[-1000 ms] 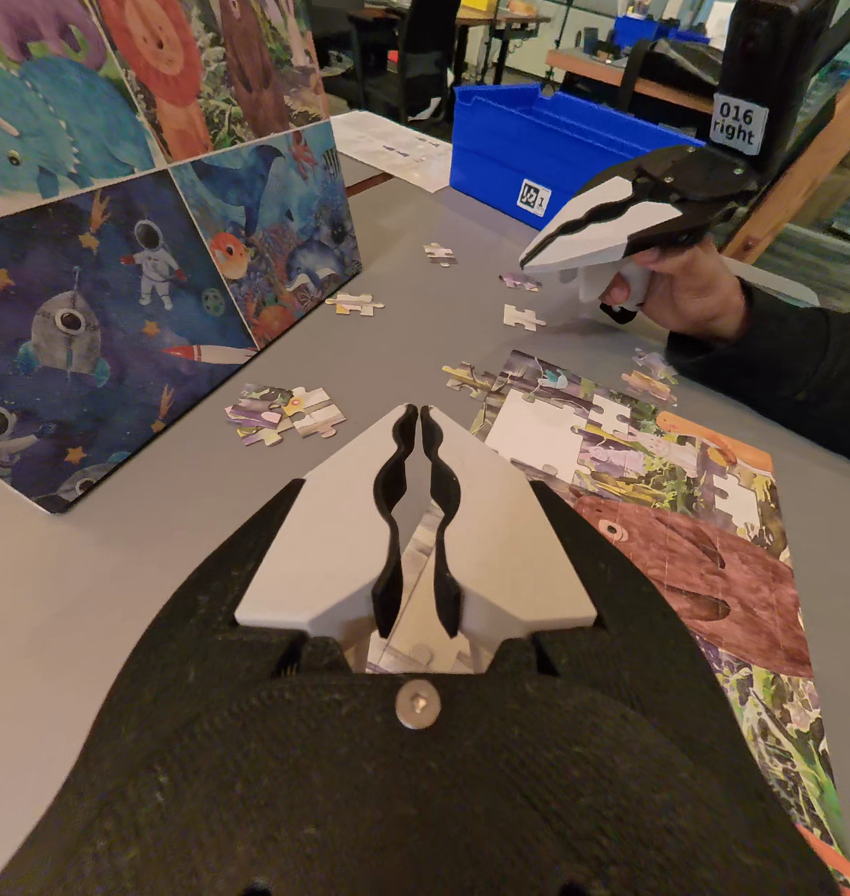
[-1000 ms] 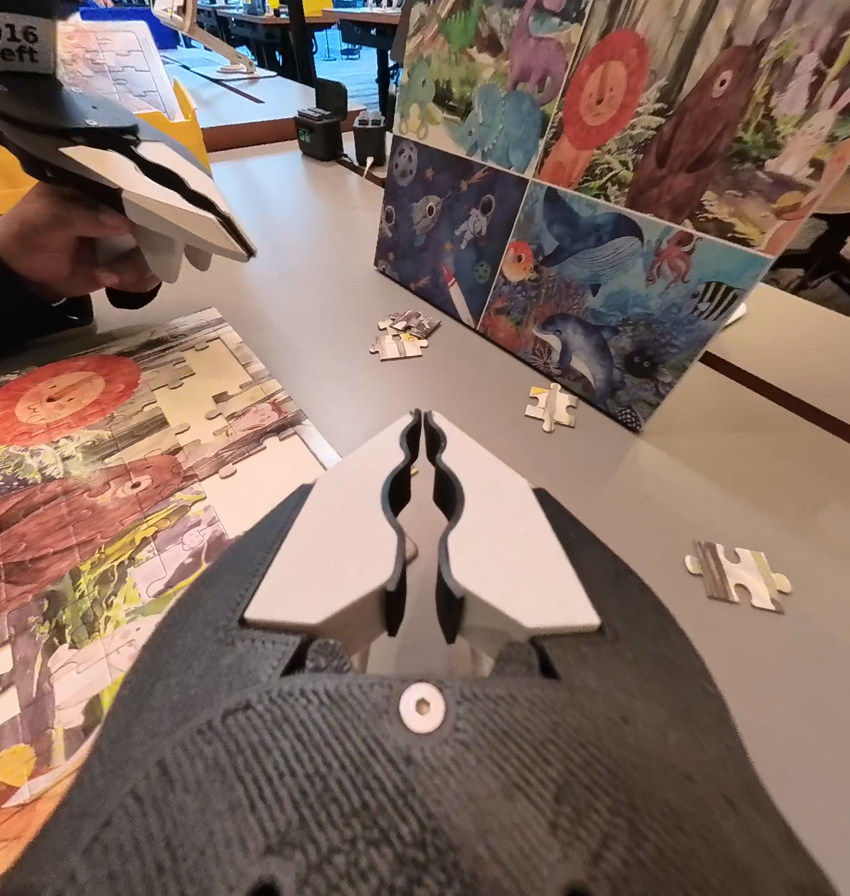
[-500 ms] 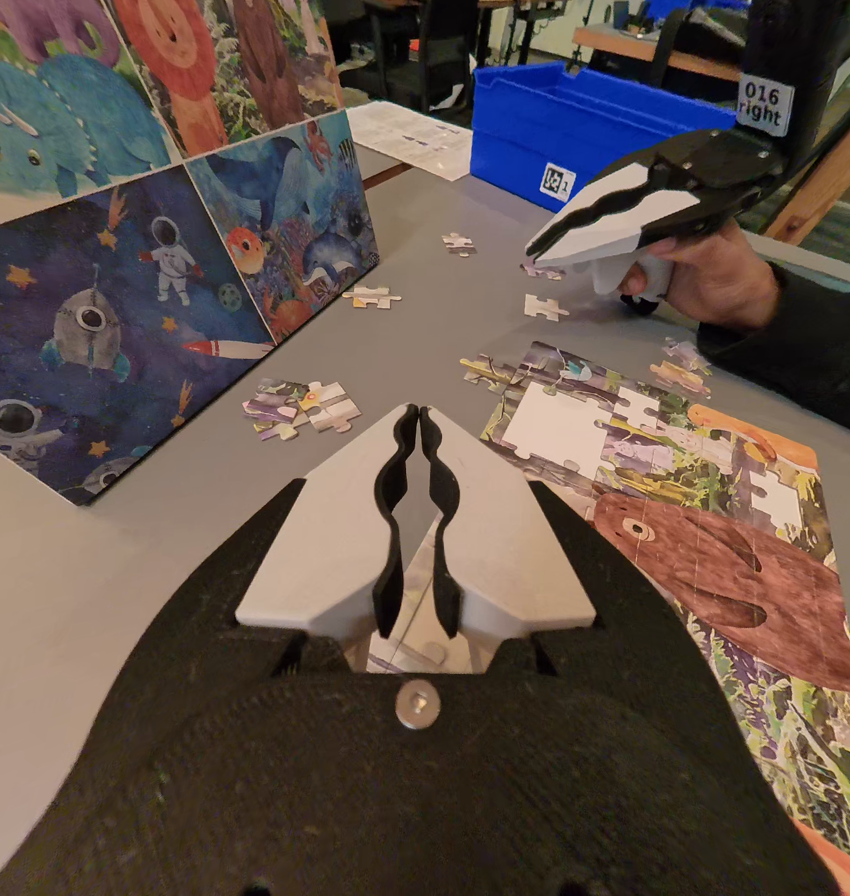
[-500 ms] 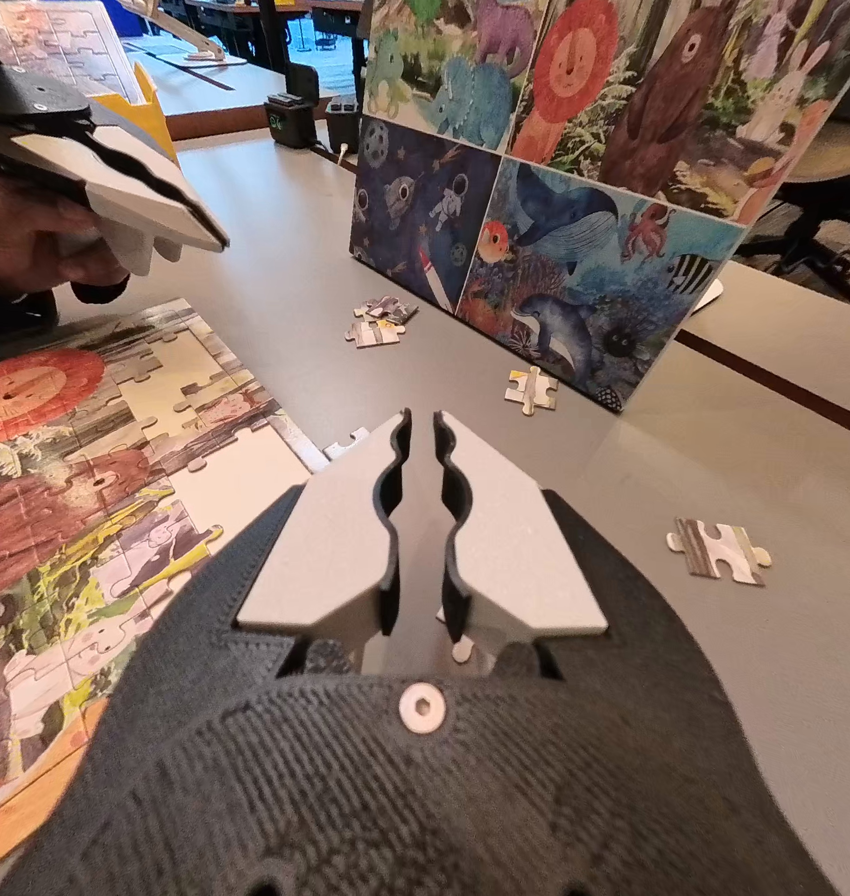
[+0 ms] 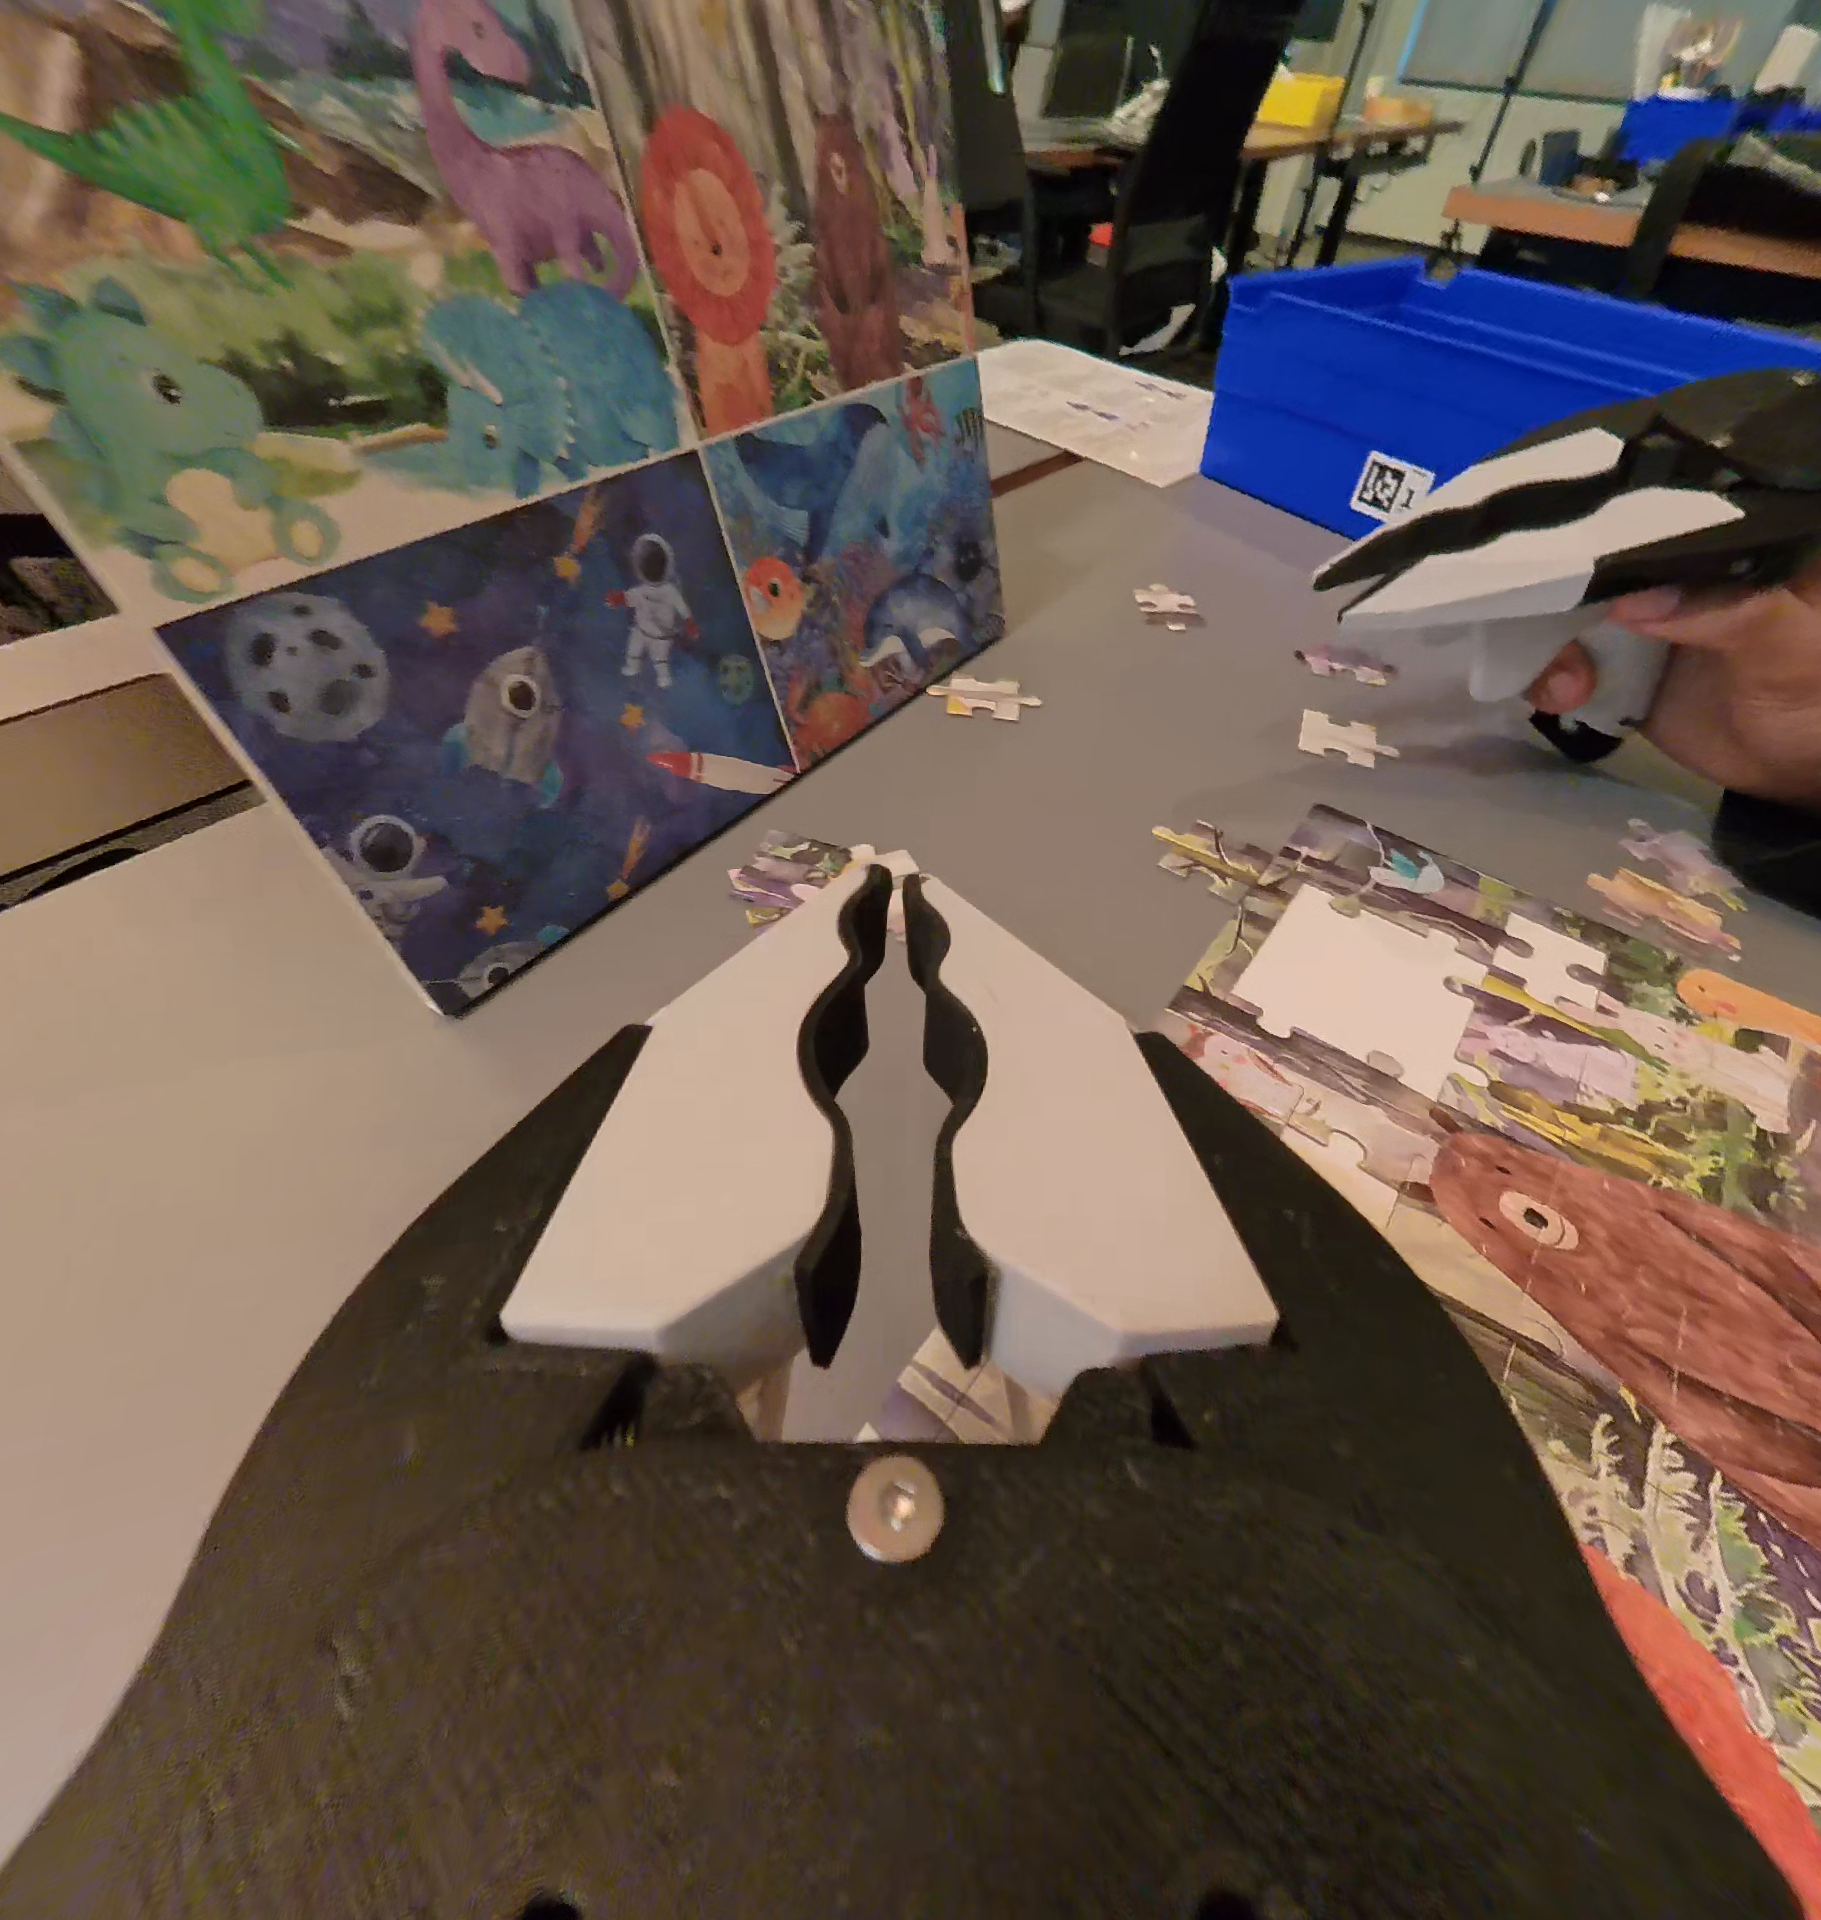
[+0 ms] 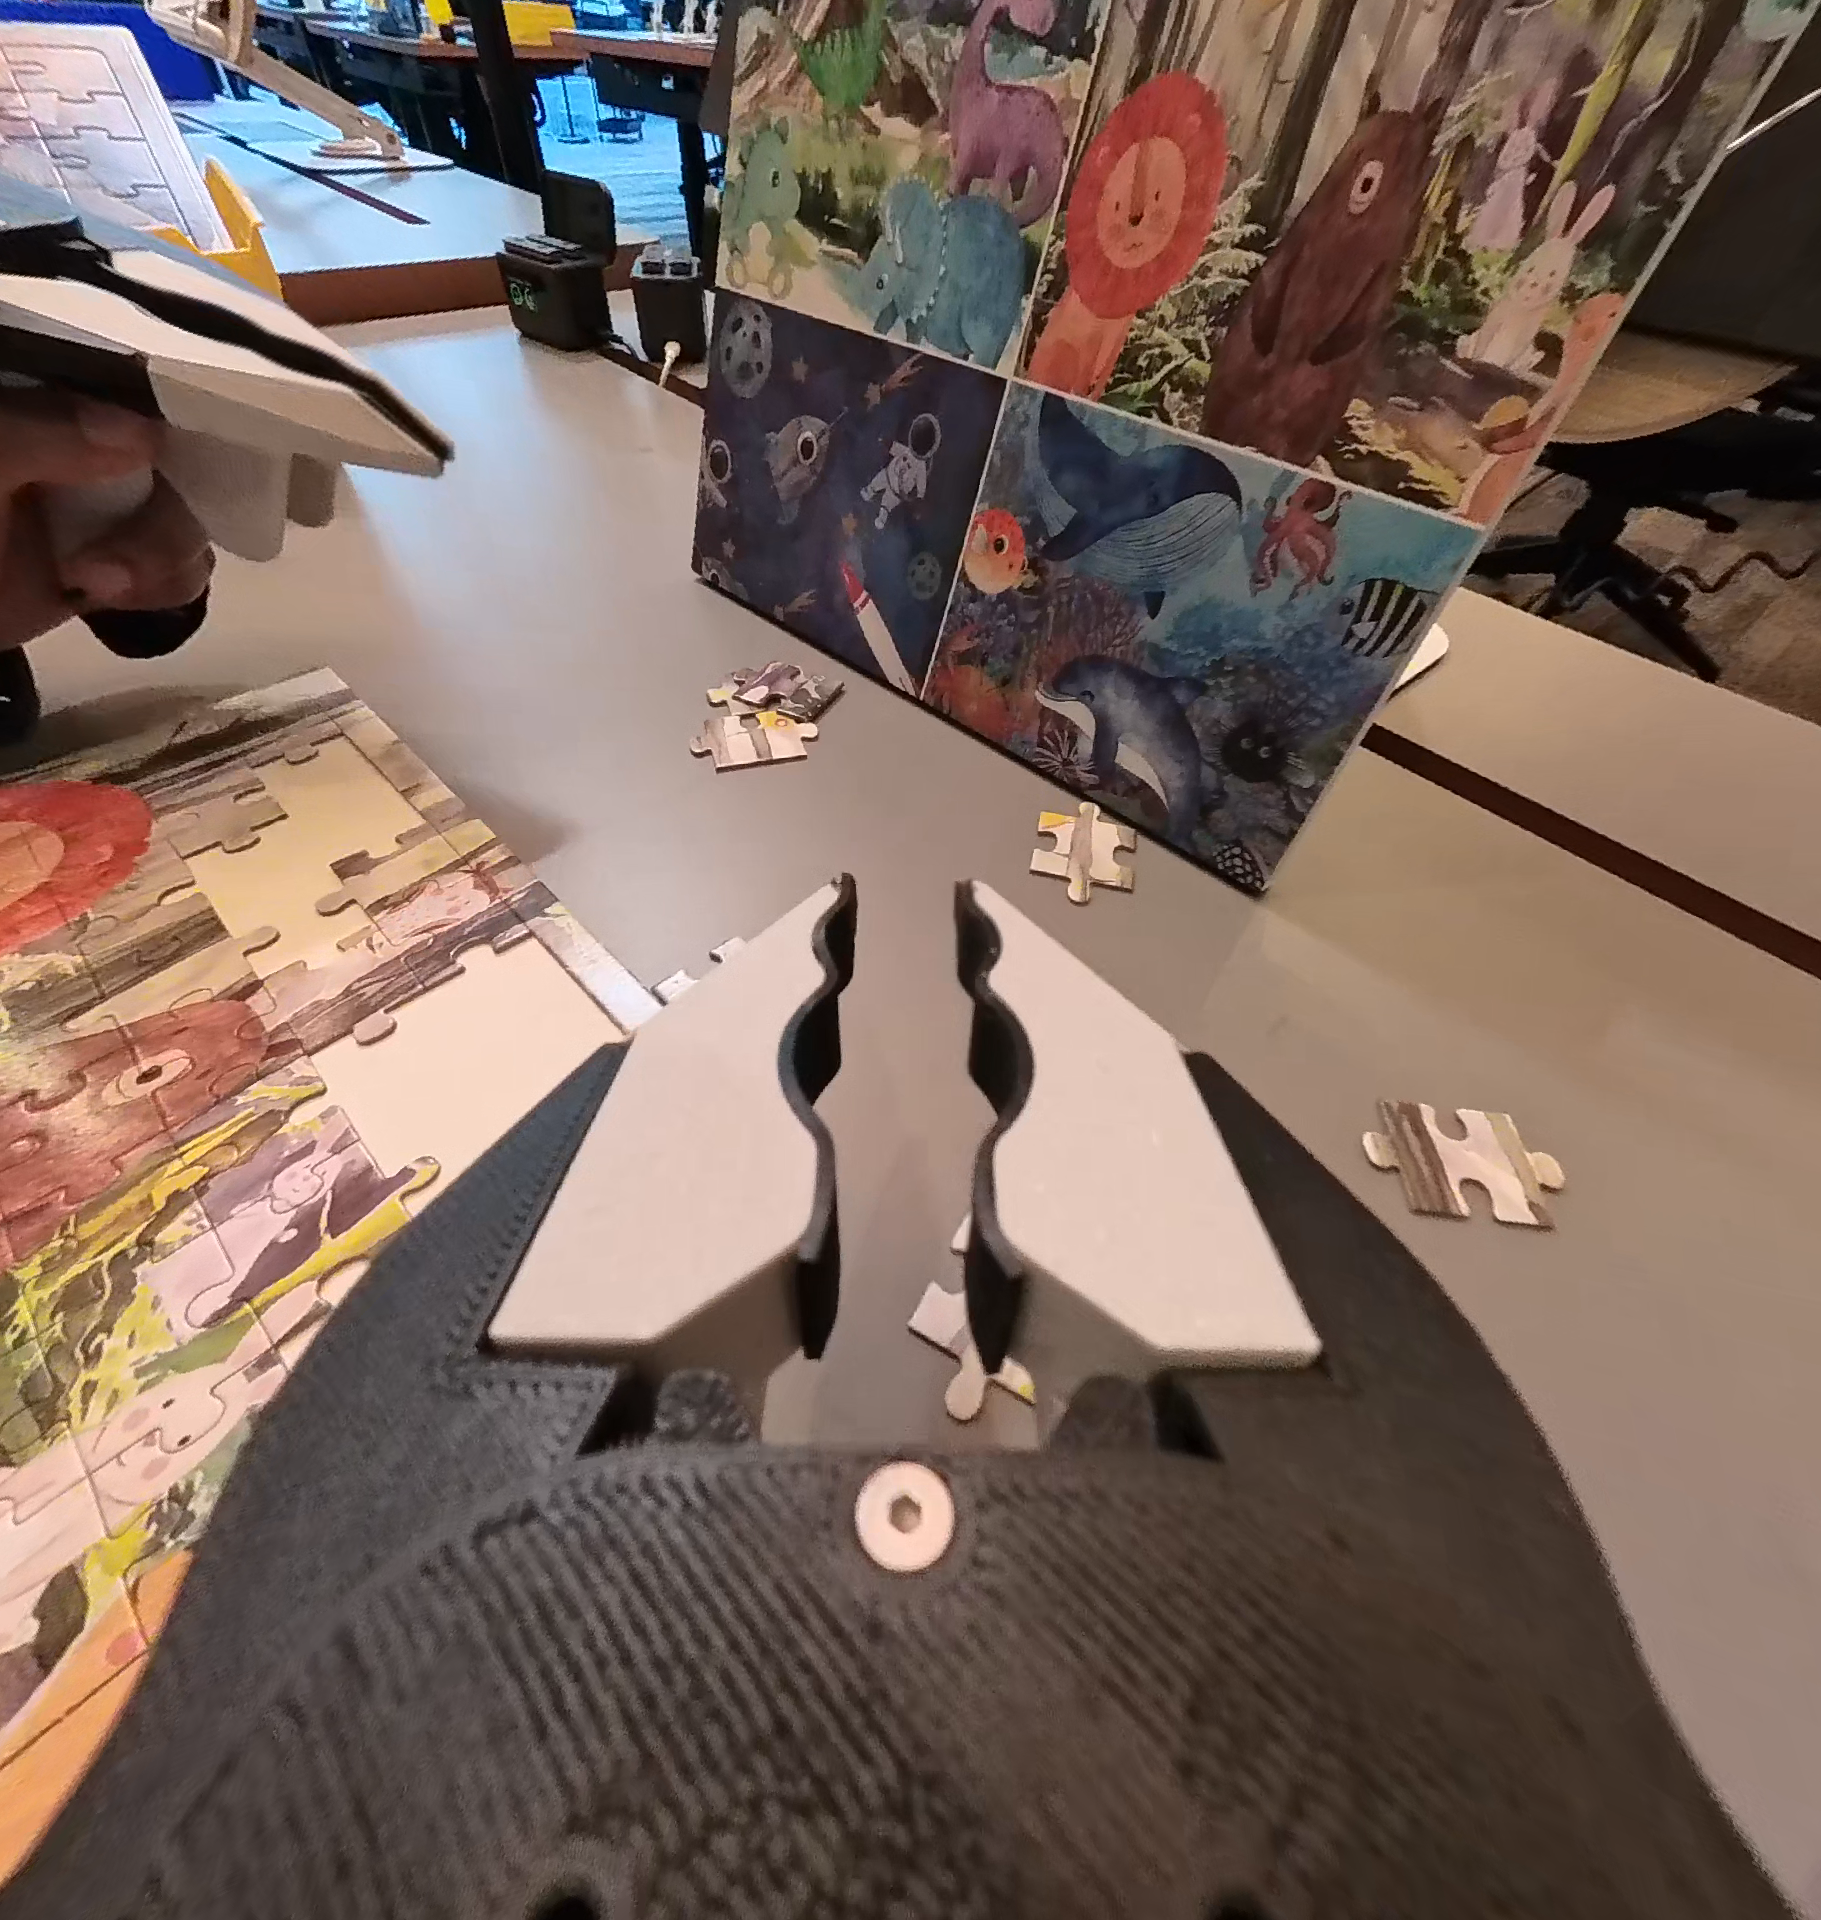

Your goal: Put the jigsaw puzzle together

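The partly joined animal puzzle (image 5: 1571,1195) lies flat on the grey table, with a bare gap (image 5: 1353,977) near its far corner; it also shows in the right wrist view (image 6: 158,1039). My left gripper (image 5: 893,883) is shut and empty, and its tips point at a small heap of loose pieces (image 5: 781,883). My right gripper (image 6: 904,899) is open and empty above the table. A pale loose piece (image 6: 963,1340) lies under its right finger. More loose pieces (image 6: 1462,1164) (image 6: 1082,852) (image 6: 766,707) lie around it. The right gripper (image 5: 1347,582) also shows in the left wrist view.
A tall picture board (image 5: 573,623) (image 6: 1145,416) stands upright along the table behind the loose pieces. A blue bin (image 5: 1457,364) and a paper sheet (image 5: 1093,405) sit at the far end. A person's hands hold both grippers. Black devices (image 6: 573,281) stand beyond the board. About 20 cm separates my left fingertips from my right. The pale loose piece (image 6: 963,1340) is about 10 cm from my right fingertips and 30 cm from my left. Look for it in the left wrist view (image 5: 1364,750) too. Both grippers' tips are roughly 20 cm from the partly joined animal puzzle (image 5: 1571,1195). The right camera catches it too, in the right wrist view (image 6: 131,1121).
My right gripper has opened from shut and moved forward over the pale piece. My left gripper has swung left, off the puzzle, toward the heap of pieces by the board, still shut.
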